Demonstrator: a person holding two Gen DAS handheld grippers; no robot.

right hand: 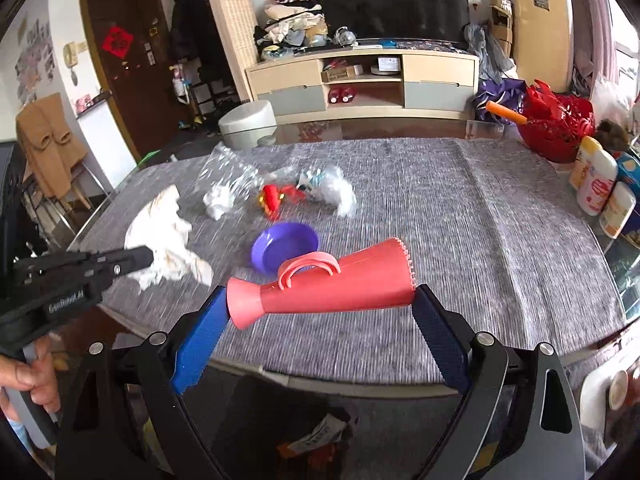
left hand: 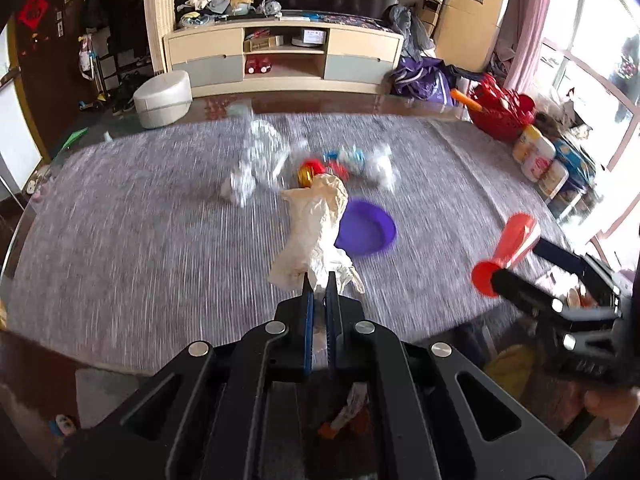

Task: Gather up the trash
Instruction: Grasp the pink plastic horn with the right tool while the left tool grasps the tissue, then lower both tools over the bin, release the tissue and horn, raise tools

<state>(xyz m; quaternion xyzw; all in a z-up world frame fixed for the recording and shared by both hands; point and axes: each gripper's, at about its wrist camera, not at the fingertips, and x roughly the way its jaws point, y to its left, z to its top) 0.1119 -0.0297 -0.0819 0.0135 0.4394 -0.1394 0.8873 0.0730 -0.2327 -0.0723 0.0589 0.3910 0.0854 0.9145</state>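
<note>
My left gripper is shut on a crumpled cream paper napkin and holds it above the grey table mat; it also shows in the right wrist view. My right gripper is shut on a red plastic cup lying sideways between the blue pads; the cup also shows in the left wrist view. On the mat farther out lie crumpled clear plastic, a white paper wad, a red and gold wrapper, a blue and white wrapper and a purple bowl.
The table carries a grey mat. A red basket and several bottles stand at its right edge. A bin with trash shows below the near edge. A TV cabinet and a white stool stand beyond.
</note>
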